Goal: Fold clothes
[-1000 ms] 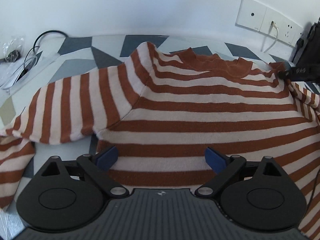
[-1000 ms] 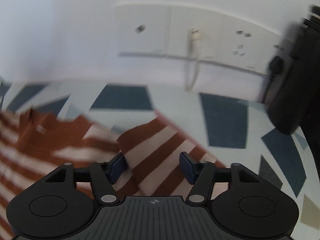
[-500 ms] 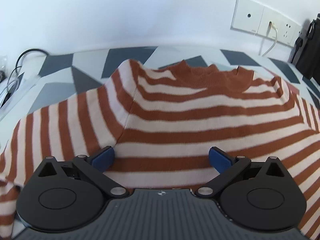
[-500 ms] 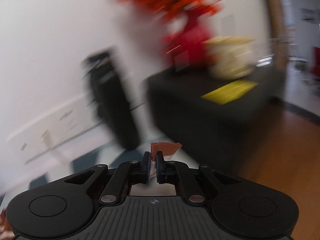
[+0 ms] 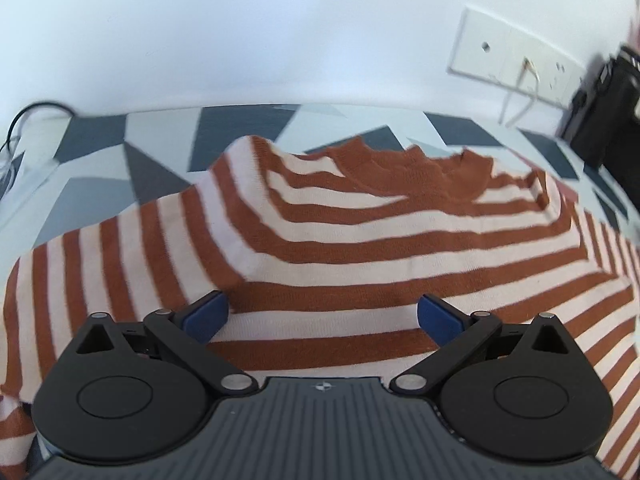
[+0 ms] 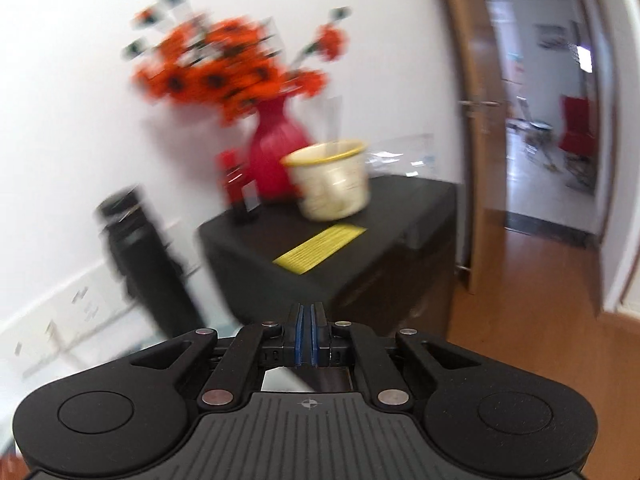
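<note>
A rust-and-cream striped sweater (image 5: 360, 240) lies spread on the patterned table (image 5: 240, 128), collar toward the wall, one sleeve running off to the left. My left gripper (image 5: 322, 314) is open, low over the sweater's body, with its blue pads (image 5: 208, 312) apart and nothing between them. My right gripper (image 6: 306, 334) is shut, pads pressed together; it is raised and points away from the table toward the room. No cloth shows between its pads, and the sweater is out of the right wrist view.
A wall socket plate with a white cable (image 5: 516, 64) and a black object (image 5: 600, 108) stand at the table's back right. The right wrist view shows a black cabinet (image 6: 340, 256) with a red vase of orange flowers (image 6: 276, 152), a cream pot (image 6: 332, 184) and an open doorway (image 6: 548, 120).
My right gripper closed on the sweater's right shoulder, then swung up and away to face the room; the cloth tip seen between its pads is gone. The left gripper shifted slightly forward, still open.
</note>
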Tool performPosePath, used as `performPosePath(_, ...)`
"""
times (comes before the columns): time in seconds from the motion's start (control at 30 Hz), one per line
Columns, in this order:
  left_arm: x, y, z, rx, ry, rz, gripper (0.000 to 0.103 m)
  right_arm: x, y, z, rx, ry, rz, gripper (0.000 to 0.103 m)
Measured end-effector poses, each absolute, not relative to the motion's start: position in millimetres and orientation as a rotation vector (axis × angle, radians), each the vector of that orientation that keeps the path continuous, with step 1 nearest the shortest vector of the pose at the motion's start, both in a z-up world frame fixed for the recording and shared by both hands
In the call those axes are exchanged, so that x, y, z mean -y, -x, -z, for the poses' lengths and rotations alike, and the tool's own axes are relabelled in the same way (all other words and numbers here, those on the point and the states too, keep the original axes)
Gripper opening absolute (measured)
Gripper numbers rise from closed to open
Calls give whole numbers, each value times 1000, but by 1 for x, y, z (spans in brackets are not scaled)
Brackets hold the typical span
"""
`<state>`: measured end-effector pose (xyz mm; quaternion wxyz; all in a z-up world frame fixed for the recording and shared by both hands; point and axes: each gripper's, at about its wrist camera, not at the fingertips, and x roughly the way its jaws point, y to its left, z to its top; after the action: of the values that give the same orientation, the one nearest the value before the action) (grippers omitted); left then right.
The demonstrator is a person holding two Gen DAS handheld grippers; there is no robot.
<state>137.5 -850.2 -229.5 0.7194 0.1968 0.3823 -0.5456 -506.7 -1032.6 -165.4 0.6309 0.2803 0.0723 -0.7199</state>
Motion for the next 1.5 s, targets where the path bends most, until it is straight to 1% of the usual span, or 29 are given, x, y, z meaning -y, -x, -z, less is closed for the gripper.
performPosePath(0.03, 846, -143, 228, -854, -413, 1202, 103, 1033, 499, 168, -191, -658, 1611, 9)
performPosePath(0.07, 841, -148, 226, -861, -391, 1198, 103, 1034, 487, 173, -210, -678, 1574, 16)
performPosePath(0.13, 827, -159, 219, -856, -344, 1188, 103, 1035, 465, 183, -248, -716, 1499, 25)
performPosePath(0.2, 810, -168, 211, -827, -310, 1161, 103, 1036, 443, 193, -285, -753, 1424, 29)
performPosePath(0.23, 803, -174, 208, -812, -301, 1144, 103, 1036, 431, 198, -303, -771, 1385, 34)
performPosePath(0.27, 795, -181, 206, -798, -294, 1125, 103, 1037, 420, 203, -321, -788, 1346, 37)
performPosePath(0.4, 775, -213, 206, -768, -321, 1016, 103, 1044, 341, 218, -449, -774, 1140, 41)
performPosePath(0.5, 765, -235, 213, -816, -297, 987, 103, 1049, 270, 230, -555, -732, 1006, 44)
performPosePath(0.6, 768, -229, 214, -780, -344, 1026, 103, 1050, 196, 240, -648, -673, 906, 47)
performPosePath(0.63, 771, -223, 215, -759, -373, 1041, 103, 1051, 174, 243, -685, -631, 897, 48)
performPosePath(0.7, 776, -221, 218, -735, -380, 1022, 103, 1052, 129, 249, -757, -546, 875, 55)
performPosePath(0.73, 778, -219, 219, -723, -384, 1013, 103, 1050, 113, 250, -770, -521, 862, 61)
performPosePath(0.8, 783, -218, 222, -703, -388, 994, 103, 1046, 82, 252, -795, -472, 834, 61)
performPosePath(0.9, 787, -237, 224, -735, -364, 963, 103, 1039, 37, 251, -816, -411, 779, 61)
performPosePath(0.97, 789, -246, 229, -746, -386, 944, 103, 1033, 12, 247, -810, -385, 724, 68)
performPosePath(1.03, 789, -253, 234, -764, -410, 928, 103, 1026, -15, 248, -824, -342, 690, 70)
performPosePath(1.2, 771, -256, 243, -792, -393, 906, 103, 1028, -65, 260, -865, -281, 695, 70)
performPosePath(1.4, 746, -252, 241, -780, -405, 842, 103, 1034, -109, 264, -870, -242, 704, 75)
performPosePath(1.43, 740, -251, 241, -775, -407, 825, 103, 1038, -109, 266, -866, -254, 709, 80)
performPosePath(1.47, 735, -250, 240, -771, -408, 809, 103, 1041, -110, 267, -863, -267, 715, 90)
performPosePath(1.5, 729, -251, 240, -782, -400, 796, 103, 1044, -111, 269, -859, -279, 720, 94)
